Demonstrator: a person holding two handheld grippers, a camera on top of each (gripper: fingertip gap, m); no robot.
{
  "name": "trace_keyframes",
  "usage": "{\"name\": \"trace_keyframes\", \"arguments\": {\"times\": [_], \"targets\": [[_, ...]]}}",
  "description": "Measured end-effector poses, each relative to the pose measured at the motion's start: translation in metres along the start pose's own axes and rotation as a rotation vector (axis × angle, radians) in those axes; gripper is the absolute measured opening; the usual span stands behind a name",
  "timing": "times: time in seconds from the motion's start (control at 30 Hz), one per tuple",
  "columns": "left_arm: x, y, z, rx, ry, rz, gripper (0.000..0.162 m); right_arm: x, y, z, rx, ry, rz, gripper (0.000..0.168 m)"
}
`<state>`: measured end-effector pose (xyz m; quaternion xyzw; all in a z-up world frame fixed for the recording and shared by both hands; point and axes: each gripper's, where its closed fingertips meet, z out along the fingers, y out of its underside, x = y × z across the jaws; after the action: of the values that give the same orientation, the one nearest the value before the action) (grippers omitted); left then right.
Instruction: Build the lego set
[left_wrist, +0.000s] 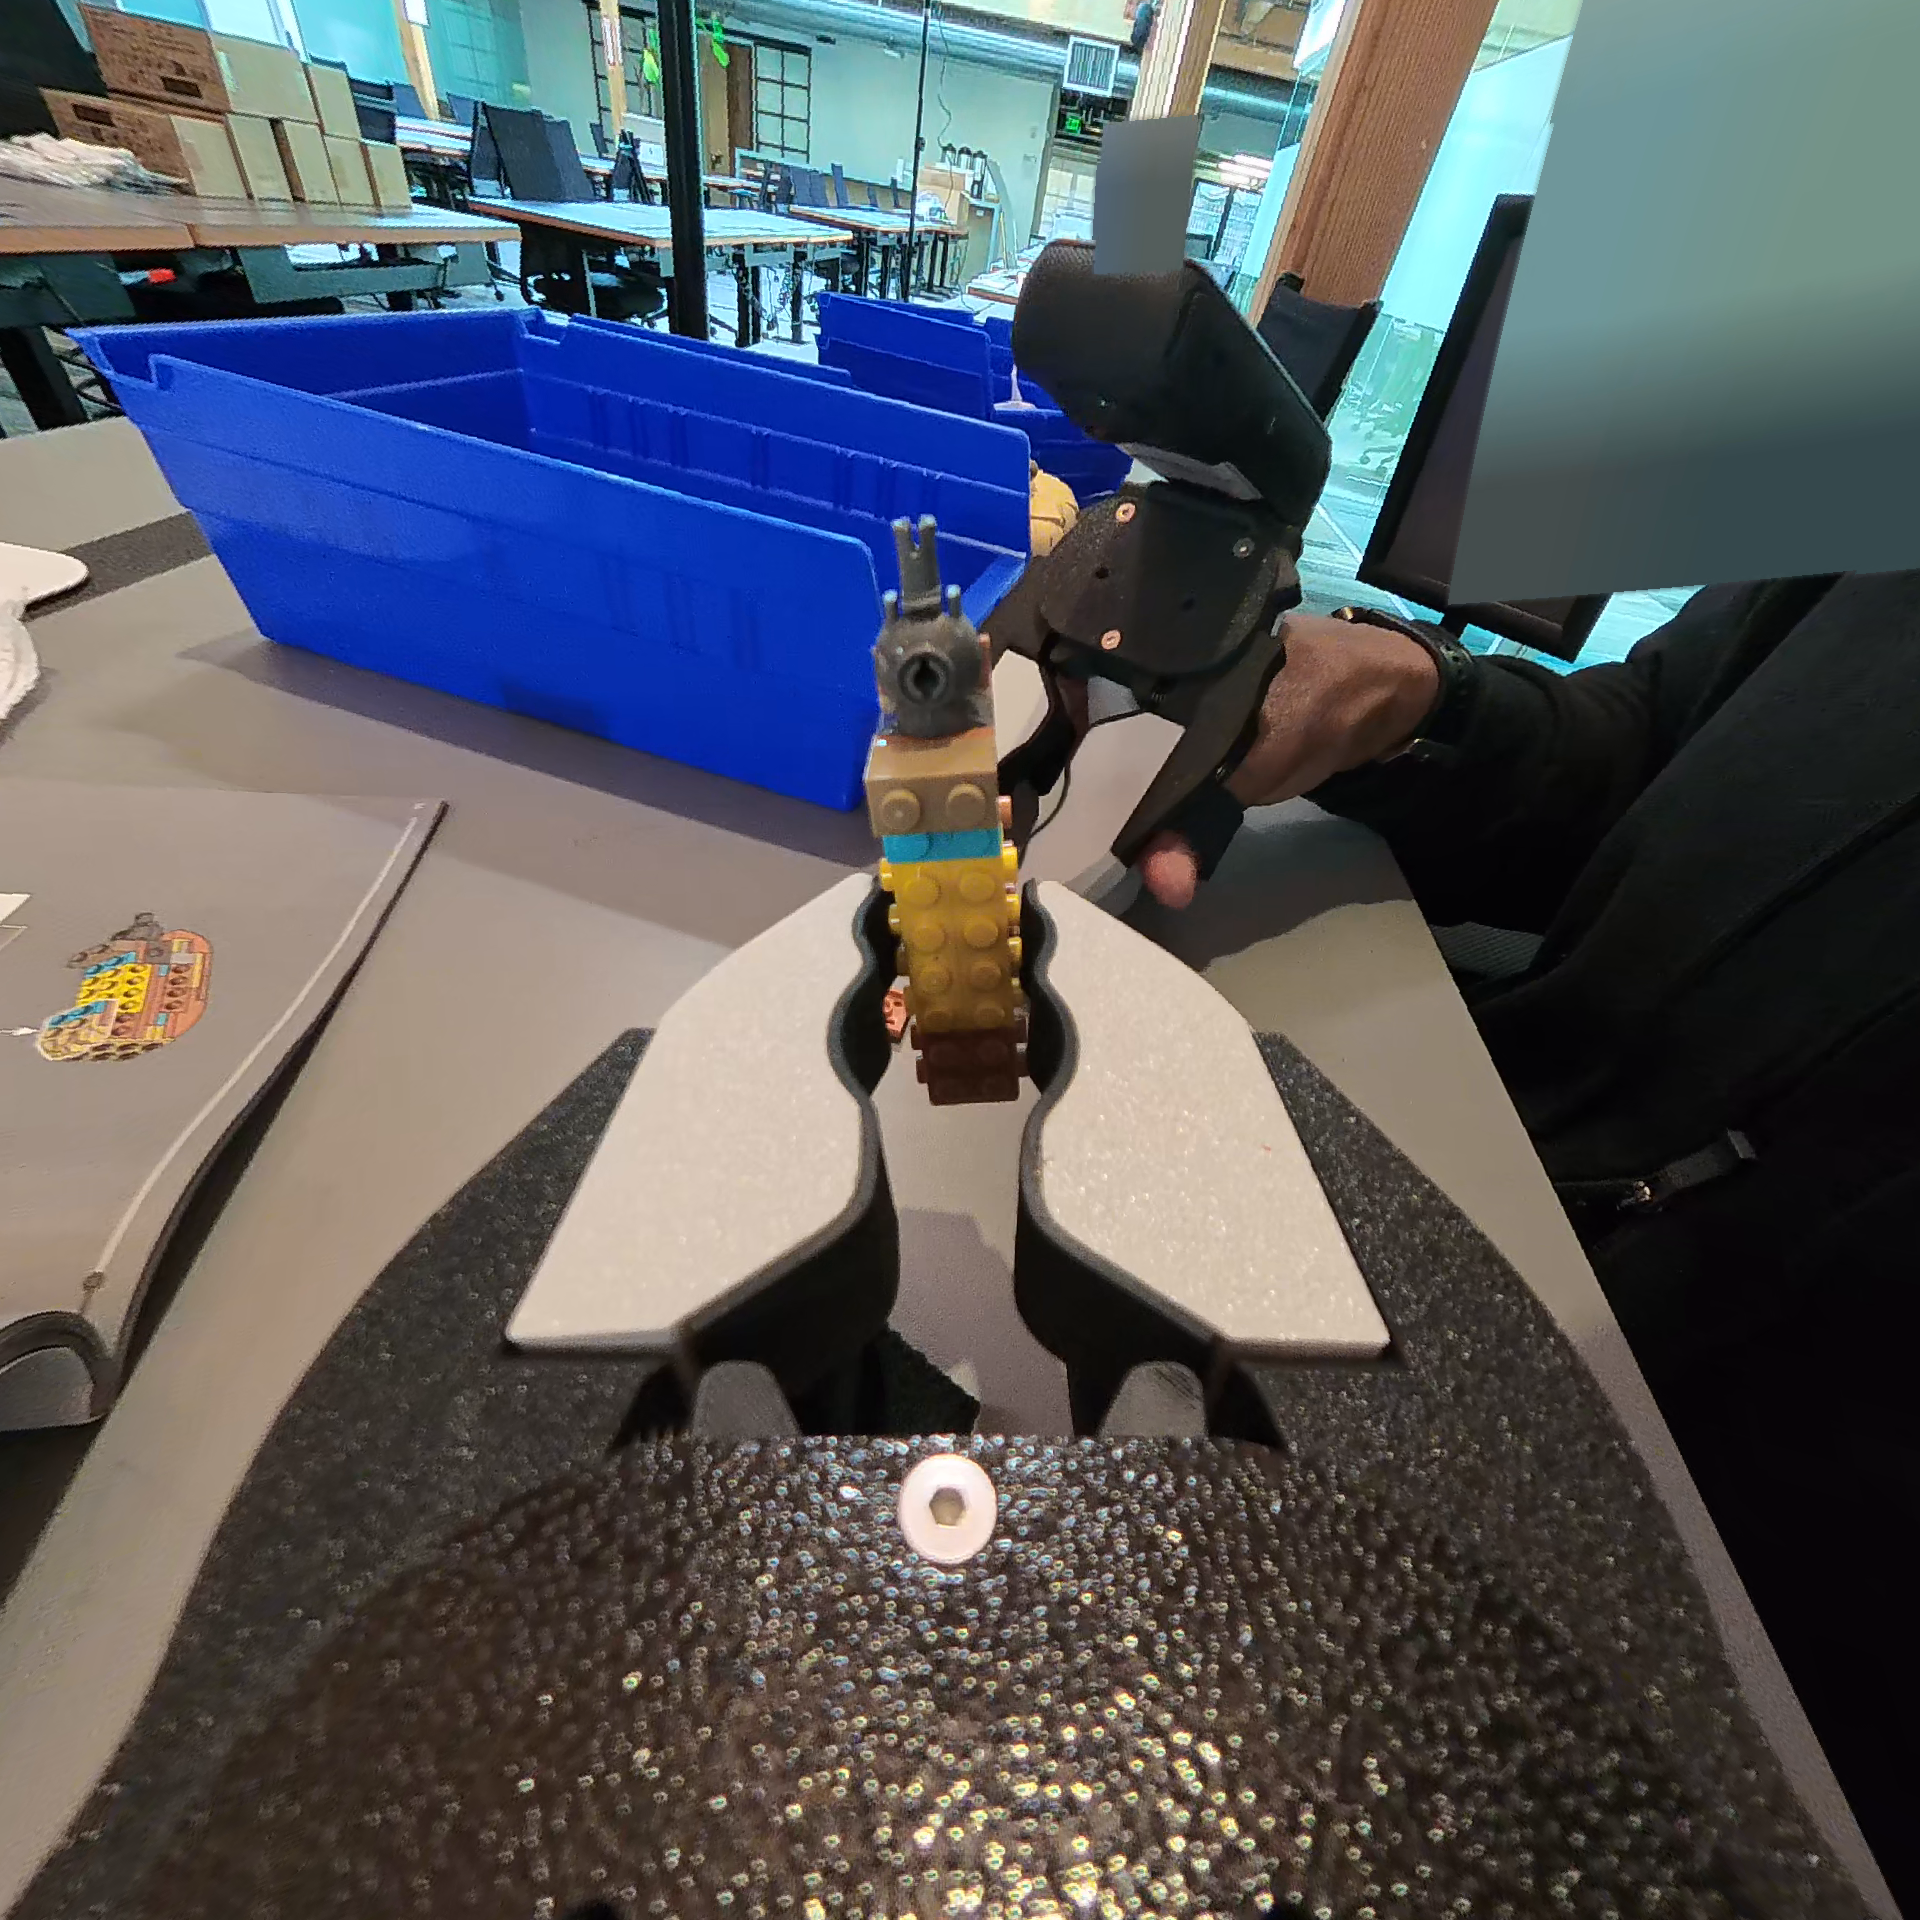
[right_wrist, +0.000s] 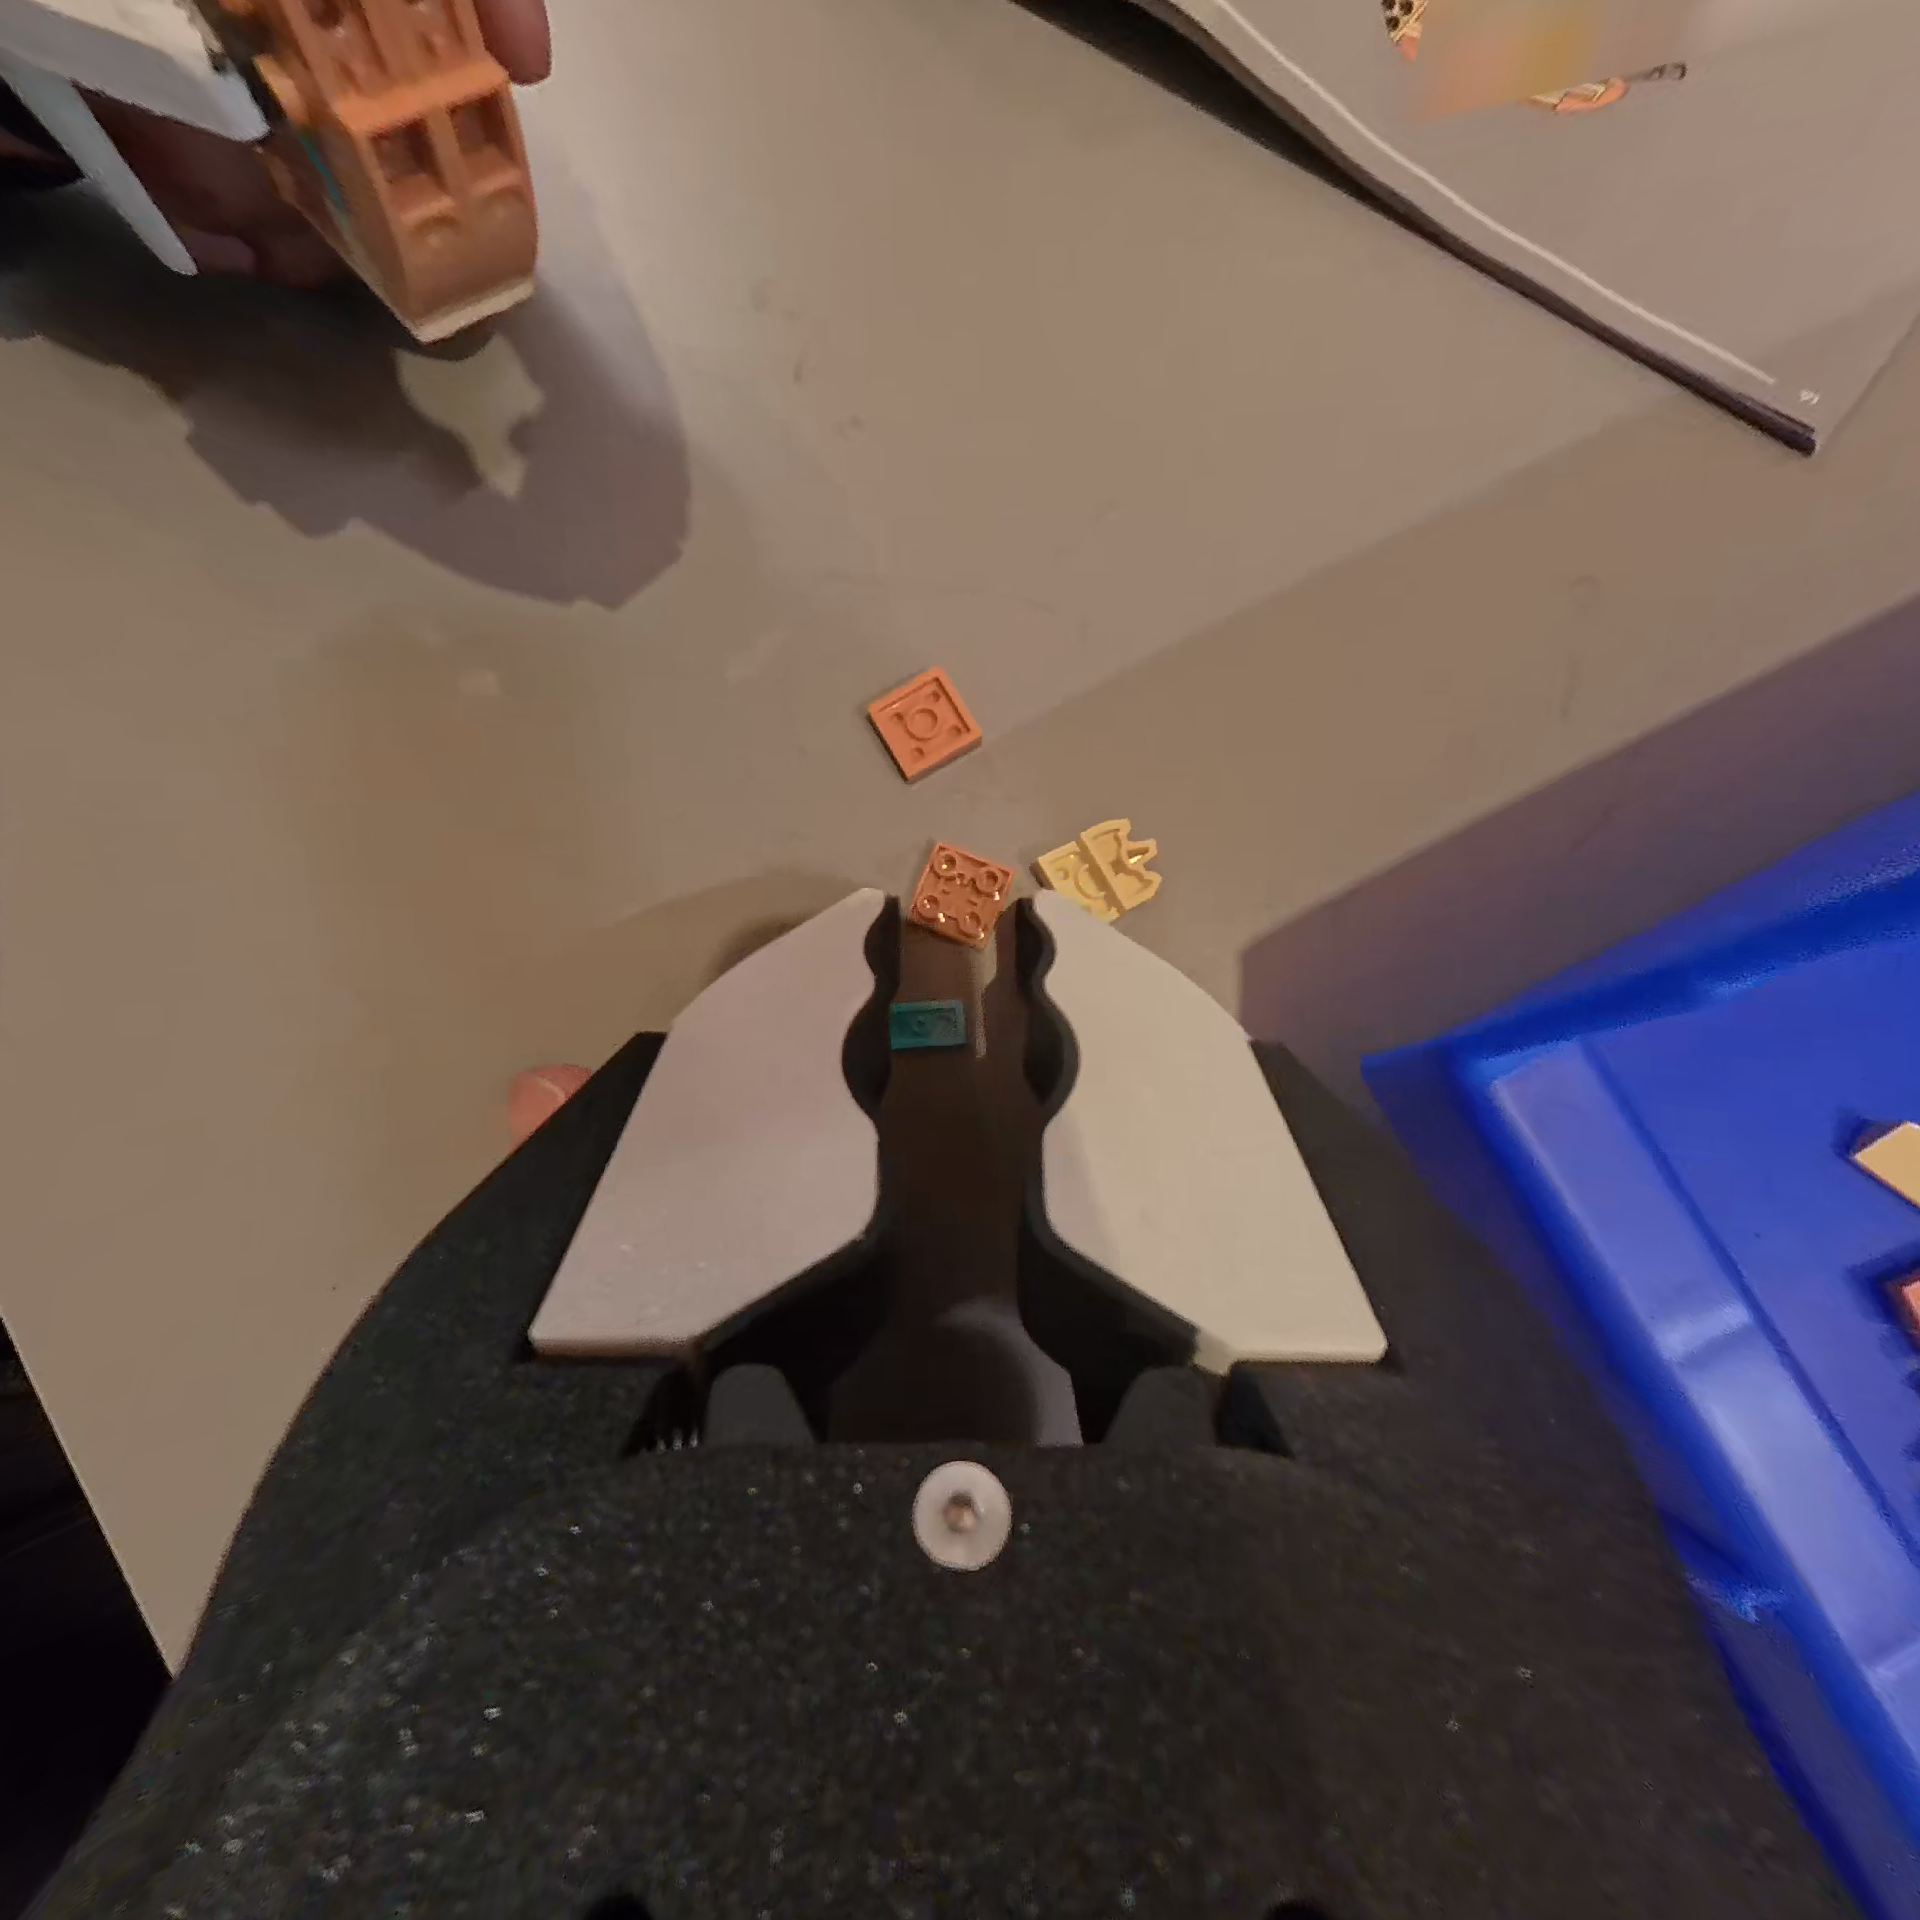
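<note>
Yellow-brown lego stack (left_wrist: 951, 935) in left tool (left_wrist: 951, 940).

Grey table (left_wrist: 582, 935), open office behind, desk rows (left_wrist: 665, 223), black pole (left_wrist: 681, 156), wooden column (left_wrist: 1371, 145)

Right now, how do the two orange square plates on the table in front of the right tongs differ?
The far orange plate lies flat and alone on the table; the near orange plate sits at the tips of the right tongs, beside a tan piece. The far one looks matte and paler, the near one glossy. Both are small squares, apparently lying underside up.
</note>
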<state>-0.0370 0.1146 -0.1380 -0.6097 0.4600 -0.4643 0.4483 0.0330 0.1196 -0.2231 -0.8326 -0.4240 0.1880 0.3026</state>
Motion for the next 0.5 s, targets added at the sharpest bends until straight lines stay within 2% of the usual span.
{"name": "trace_keyframes", "arguments": {"times": [0.17, 0.2, 0.23, 0.4, 0.5], "targets": [[-0.001, -0.001, -0.001, 0.009, -0.001, -0.007, 0.022, -0.001, 0.0, 0.0, 0.0, 0.001, -0.006, 0.013], [-0.001, -0.001, -0.001, 0.008, -0.001, -0.007, 0.022, -0.001, 0.0, -0.001, 0.008, -0.009, -0.005, 0.002], [-0.001, -0.001, -0.001, 0.006, -0.001, -0.006, 0.022, -0.003, -0.003, -0.002, 0.035, -0.028, 0.003, 0.0], [0.0, 0.0, 0.0, -0.002, -0.002, -0.001, 0.022, -0.001, -0.008, -0.009, 0.093, -0.056, 0.028, 0.001], [-0.001, 0.0, 0.0, -0.002, -0.001, -0.003, 0.022, -0.002, -0.012, -0.009, 0.096, -0.063, -0.001, 0.01]]}}
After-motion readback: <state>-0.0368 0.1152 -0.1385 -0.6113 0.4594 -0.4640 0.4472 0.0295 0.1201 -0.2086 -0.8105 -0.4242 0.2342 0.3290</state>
